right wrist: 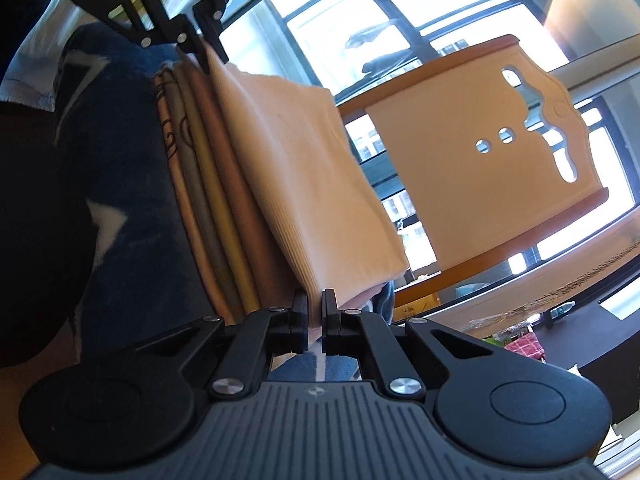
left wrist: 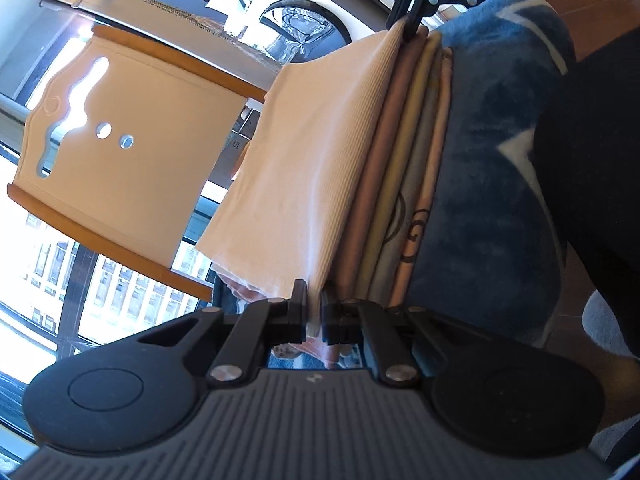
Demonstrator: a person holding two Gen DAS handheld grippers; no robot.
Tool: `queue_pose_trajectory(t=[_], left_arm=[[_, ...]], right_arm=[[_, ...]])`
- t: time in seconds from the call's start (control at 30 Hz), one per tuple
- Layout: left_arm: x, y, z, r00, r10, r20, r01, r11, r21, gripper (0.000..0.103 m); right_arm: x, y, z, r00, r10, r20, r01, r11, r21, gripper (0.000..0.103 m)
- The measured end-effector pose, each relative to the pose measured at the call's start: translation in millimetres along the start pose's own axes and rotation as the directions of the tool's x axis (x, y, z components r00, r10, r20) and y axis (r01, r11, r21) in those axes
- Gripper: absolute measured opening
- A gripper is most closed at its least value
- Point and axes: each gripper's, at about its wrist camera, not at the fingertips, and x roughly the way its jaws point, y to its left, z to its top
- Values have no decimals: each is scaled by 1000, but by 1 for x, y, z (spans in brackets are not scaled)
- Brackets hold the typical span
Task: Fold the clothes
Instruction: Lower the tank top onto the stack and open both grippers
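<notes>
A peach ribbed garment (left wrist: 304,160) is folded into a flat panel and held up by one edge between both grippers. My left gripper (left wrist: 315,292) is shut on its near corner. My right gripper (left wrist: 412,24) is seen at the top of the left wrist view, shut on the far corner. In the right wrist view the same garment (right wrist: 312,184) runs from my right gripper (right wrist: 316,300), shut on it, up to my left gripper (right wrist: 208,54). Beside it lies a stack of folded cloths (left wrist: 416,168) in pink, yellow and patterned fabric, also seen in the right wrist view (right wrist: 208,184).
A blue fleece blanket (left wrist: 492,168) lies under the stack, also in the right wrist view (right wrist: 120,184). A wooden chair back (left wrist: 120,140) stands close by, also seen in the right wrist view (right wrist: 492,152), in front of large windows (right wrist: 352,24). A dark sleeve (left wrist: 592,184) is alongside.
</notes>
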Motion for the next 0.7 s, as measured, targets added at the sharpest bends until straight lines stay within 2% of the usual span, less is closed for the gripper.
queue_pose_trajectory(t=[0.33,0.43,0.57,0.63,0.7], left_arm=[[-1,1,-7,1000,14,-20,-15,1000,-16,6],[-4,4,-13,999,18,-41,-19,999,-30,6],[-8,12,-26,996,23,-82,-30,997,-77,7],[-12,21,-30,995,20,-93,-33,990,-139,7],[-19,32,-29,996,15,-84,-34,973,-230,8]], right_arm=[[6,12,-3,999,-23,-36,21,999,-37,4],[4,11,-9,998,-23,-64,22,1000,-14,3],[-1,4,-18,994,-17,-104,23,998,53,3],[-7,-1,-20,994,-14,-110,26,993,112,3],[-13,-11,-20,995,6,-98,16,975,220,3]])
